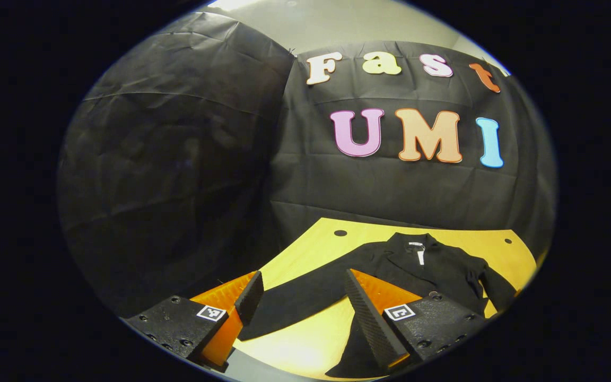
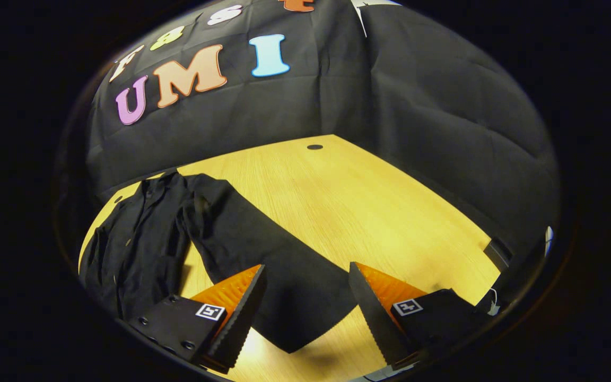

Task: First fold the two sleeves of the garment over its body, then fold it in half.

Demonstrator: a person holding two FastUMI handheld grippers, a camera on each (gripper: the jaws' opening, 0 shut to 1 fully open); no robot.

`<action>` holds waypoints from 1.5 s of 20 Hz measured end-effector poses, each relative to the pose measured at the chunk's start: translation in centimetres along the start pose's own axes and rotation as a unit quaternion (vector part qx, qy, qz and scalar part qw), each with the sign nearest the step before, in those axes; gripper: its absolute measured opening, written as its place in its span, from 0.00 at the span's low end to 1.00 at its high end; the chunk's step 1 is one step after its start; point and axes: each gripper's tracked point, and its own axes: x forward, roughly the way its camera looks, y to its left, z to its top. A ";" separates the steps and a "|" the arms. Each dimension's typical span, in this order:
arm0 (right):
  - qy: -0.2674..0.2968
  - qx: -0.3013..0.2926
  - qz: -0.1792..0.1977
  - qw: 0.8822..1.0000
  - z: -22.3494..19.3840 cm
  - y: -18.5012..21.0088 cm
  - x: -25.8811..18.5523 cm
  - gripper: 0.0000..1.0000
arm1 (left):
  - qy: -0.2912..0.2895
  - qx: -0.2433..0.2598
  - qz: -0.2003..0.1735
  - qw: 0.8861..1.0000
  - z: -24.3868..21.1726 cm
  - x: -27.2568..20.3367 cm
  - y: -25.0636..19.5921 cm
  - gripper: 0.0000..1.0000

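Overhead-lit, the wooden table (image 2: 369, 201) bears a black garment (image 2: 141, 239); both grippers (image 1: 300, 313) (image 2: 305, 307) gape apart.

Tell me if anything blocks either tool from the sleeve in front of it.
Nothing visible does. The left tool hangs open over one spread sleeve of the black jacket. The right tool hangs open over the other sleeve. Bare wooden table lies around them.

Wooden table (image 2: 369, 201), black garment (image 2: 141, 239) spread flat on it
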 end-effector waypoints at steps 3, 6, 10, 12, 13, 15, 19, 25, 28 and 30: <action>0.019 -0.001 0.001 1.000 -1.6 -0.3 0.4 0.98 | 0.002 0.001 -0.002 1.000 0.0 -0.1 -0.1 0.93; 0.031 0.003 0.002 1.000 -2.6 -0.3 0.5 0.99 | 0.001 0.007 -0.003 1.000 0.1 -0.1 0.0 0.92; 0.035 -0.013 -0.003 0.999 -3.3 -0.3 0.6 0.94 | -0.001 0.008 -0.006 1.000 0.1 -0.1 0.0 0.92; 0.034 -0.024 -0.004 0.999 -3.4 -0.3 0.8 0.99 | 0.002 0.010 -0.006 1.000 0.0 0.0 0.0 0.92; 0.032 -0.027 -0.005 0.999 -3.5 -0.3 0.8 0.99 | 0.003 0.009 -0.006 1.000 0.0 0.0 0.0 0.92; 0.031 -0.019 -0.008 0.999 -3.5 -0.6 0.9 0.98 | 0.007 0.006 -0.008 1.000 -0.2 0.1 -0.1 0.92; 0.033 -0.002 -0.020 0.999 -3.4 -1.3 1.0 0.72 | 0.021 0.001 -0.013 1.000 -1.0 0.2 -0.4 0.92; 0.031 -0.013 0.005 0.999 -3.4 -0.6 1.1 0.26 | 0.021 0.008 -0.026 0.999 -1.1 0.2 -0.9 0.92; 0.036 -0.018 0.008 0.999 -3.5 -0.5 1.2 0.12 | 0.022 0.009 -0.032 0.999 -1.2 0.1 -1.5 0.92; 0.034 -0.023 0.013 0.999 -3.5 -0.3 1.1 0.09 | 0.022 0.009 -0.034 0.999 -1.2 0.0 -1.8 0.92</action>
